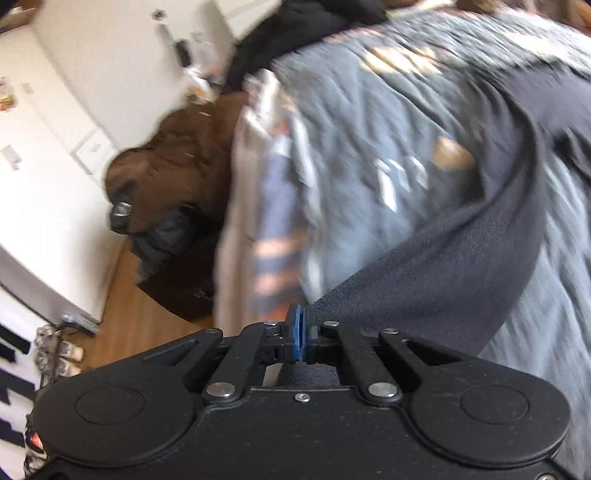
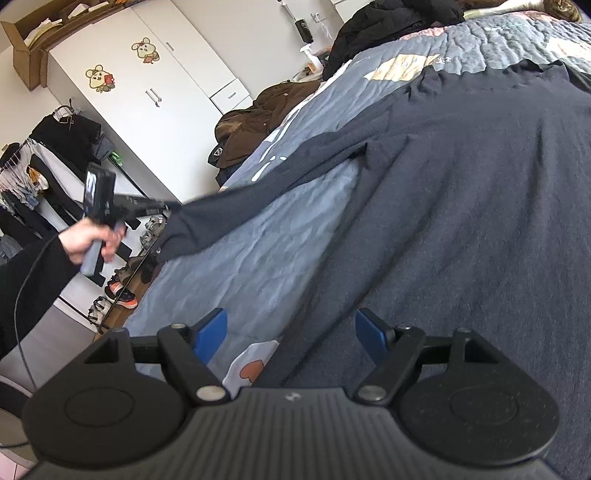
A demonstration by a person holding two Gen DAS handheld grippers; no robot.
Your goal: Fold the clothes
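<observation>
A dark navy long-sleeved top (image 2: 461, 203) lies spread on the blue-grey quilt (image 2: 266, 251) of a bed. One sleeve (image 2: 258, 192) is pulled out taut to the left, off the body of the top. My left gripper (image 2: 168, 206), held in a person's hand (image 2: 88, 236), is shut on that sleeve's end. In the blurred left wrist view the blue pads (image 1: 295, 328) are pressed together on the navy cloth (image 1: 461, 266). My right gripper (image 2: 291, 332) stands open just above the top's near edge, nothing between its fingers.
A white wardrobe (image 2: 147, 96) stands left of the bed. A brown jacket (image 2: 251, 129) lies heaped beside the bed and black clothes (image 2: 388, 29) at its far end. A clothes rack (image 2: 37, 166) and shoes (image 2: 122, 291) stand on the wooden floor.
</observation>
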